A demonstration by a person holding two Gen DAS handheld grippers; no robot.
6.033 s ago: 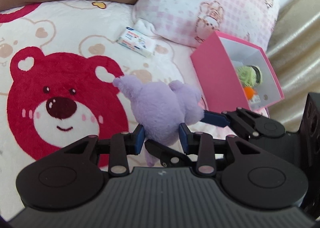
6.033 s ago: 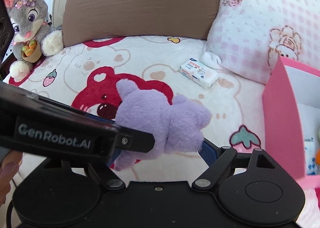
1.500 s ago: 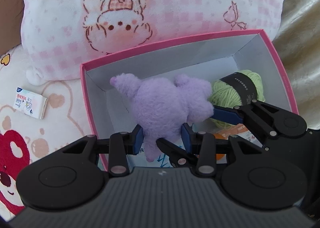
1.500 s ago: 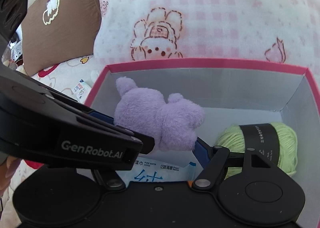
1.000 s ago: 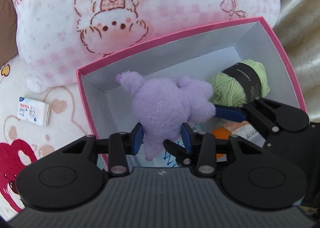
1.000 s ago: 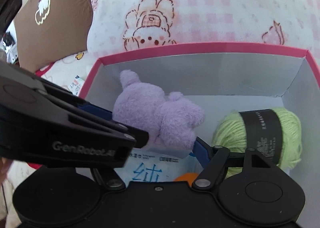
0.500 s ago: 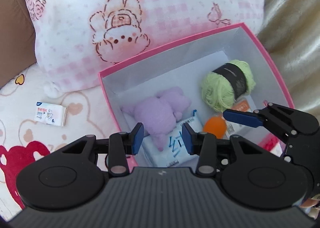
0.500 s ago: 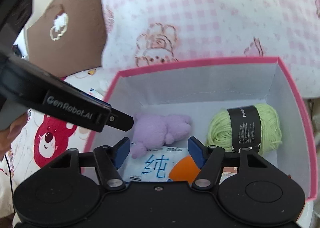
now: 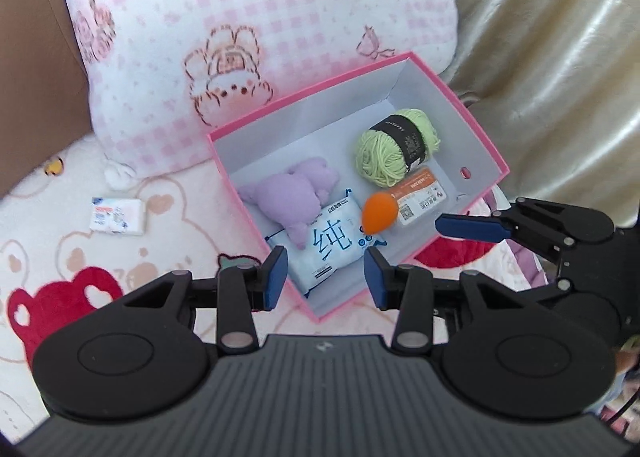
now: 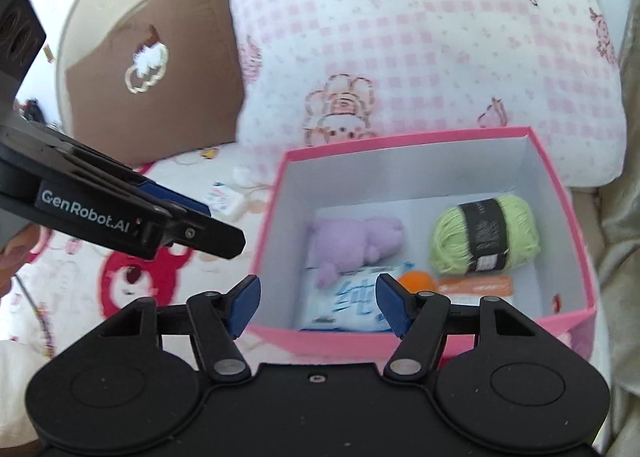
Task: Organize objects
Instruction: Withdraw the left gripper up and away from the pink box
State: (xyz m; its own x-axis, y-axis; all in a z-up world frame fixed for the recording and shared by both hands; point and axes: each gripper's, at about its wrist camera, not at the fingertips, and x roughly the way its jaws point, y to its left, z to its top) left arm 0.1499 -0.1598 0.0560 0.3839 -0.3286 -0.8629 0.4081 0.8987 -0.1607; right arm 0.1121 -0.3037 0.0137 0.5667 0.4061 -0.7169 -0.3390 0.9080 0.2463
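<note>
**Plush Stowed in Box; One Packet Left on Bed**

Evidently, the soft purple plush toy (image 9: 294, 195) is lying inside the pink cardboard box with white lining (image 9: 486, 145), resting partly on a white-and-blue tissue pack (image 9: 332, 243). A light green yarn ball with a black band (image 9: 396, 149), an orange egg-shaped sponge (image 9: 379, 212) and an orange-and-white card (image 9: 420, 195) are also noted in the box, which is set against a pink checked pillow (image 9: 256, 17).

The left tool (image 9: 325, 277) is seen above the box's near corner, its blue pads parted at a moderate gap with nothing between them. The right tool (image 10: 318, 303) is likewise empty, its pads standing apart over the near wall.

A small white wrapped packet (image 9: 117, 215) is found on the bear-print bed blanket (image 9: 60, 257), well apart from the box. It is judged light, slightly yielding and possibly slippery in its film wrap; a hold across its short sides is advised.
</note>
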